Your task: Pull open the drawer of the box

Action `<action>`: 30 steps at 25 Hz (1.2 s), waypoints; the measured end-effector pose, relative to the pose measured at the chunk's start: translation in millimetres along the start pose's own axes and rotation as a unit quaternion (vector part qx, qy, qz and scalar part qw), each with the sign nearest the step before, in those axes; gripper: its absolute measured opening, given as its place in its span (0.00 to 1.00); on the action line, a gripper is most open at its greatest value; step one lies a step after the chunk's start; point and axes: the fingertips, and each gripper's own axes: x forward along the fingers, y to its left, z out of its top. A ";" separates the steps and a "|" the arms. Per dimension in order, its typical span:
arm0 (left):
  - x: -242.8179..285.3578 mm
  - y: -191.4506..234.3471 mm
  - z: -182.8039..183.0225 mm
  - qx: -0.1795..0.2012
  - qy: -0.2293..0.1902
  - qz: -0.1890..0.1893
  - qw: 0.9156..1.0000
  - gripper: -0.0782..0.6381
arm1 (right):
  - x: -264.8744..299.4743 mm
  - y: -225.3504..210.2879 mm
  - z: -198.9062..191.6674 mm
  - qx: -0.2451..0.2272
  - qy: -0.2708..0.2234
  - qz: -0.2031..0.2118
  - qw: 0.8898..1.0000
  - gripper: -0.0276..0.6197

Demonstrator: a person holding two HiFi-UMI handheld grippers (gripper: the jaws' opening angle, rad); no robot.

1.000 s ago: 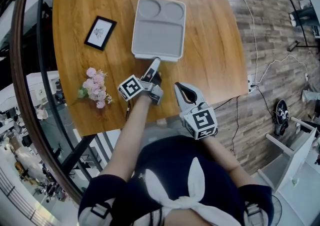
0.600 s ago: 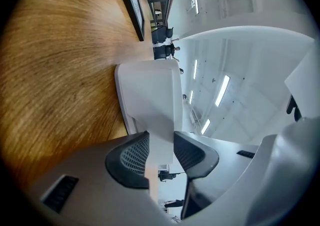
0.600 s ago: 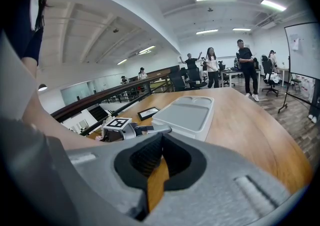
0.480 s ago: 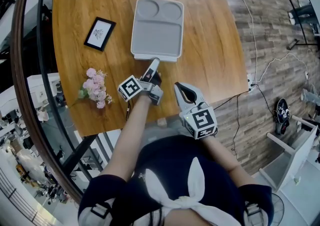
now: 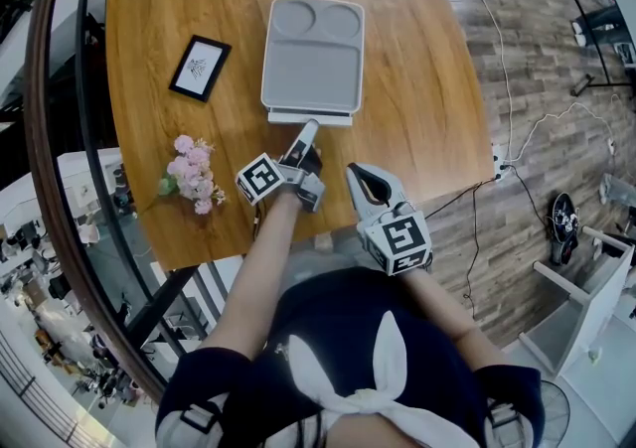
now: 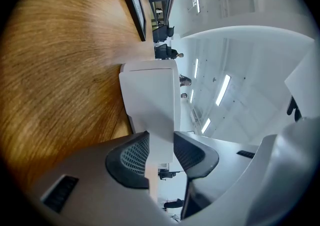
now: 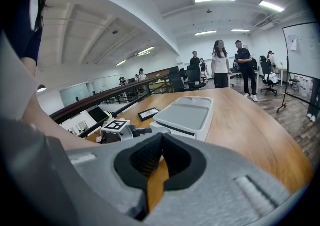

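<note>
A flat grey box (image 5: 312,57) with a moulded lid lies on the wooden table (image 5: 422,108). Its drawer (image 5: 309,118) shows as a narrow pale strip sticking out of the near side. My left gripper (image 5: 307,128) is shut on the drawer's front. In the left gripper view the white drawer front (image 6: 150,94) runs between the two dark pads (image 6: 131,156), which press on it from both sides. My right gripper (image 5: 358,174) hovers shut and empty over the table's near edge, right of the left one. From the right gripper view (image 7: 161,142) the box (image 7: 186,115) lies ahead.
A small black picture frame (image 5: 200,66) lies left of the box, and a bunch of pink flowers (image 5: 192,174) sits at the near left of the table. A dark railing (image 5: 60,138) curves along the left. People (image 7: 220,62) stand beyond the table's far end.
The drawer has slid a little way out of the box toward me, and the left gripper has drawn back slightly with it. The right gripper has stayed put.
</note>
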 end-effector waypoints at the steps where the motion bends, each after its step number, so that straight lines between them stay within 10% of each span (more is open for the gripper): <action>1: -0.3 -0.3 -0.7 0.002 0.000 0.000 1.000 0.34 | -1.0 0.0 0.2 0.000 0.000 0.000 1.000 0.04; 30: -28.0 -4.4 -21.0 -0.004 0.013 0.007 1.000 0.34 | -23.0 15.6 -7.7 0.012 -0.011 -0.015 1.000 0.04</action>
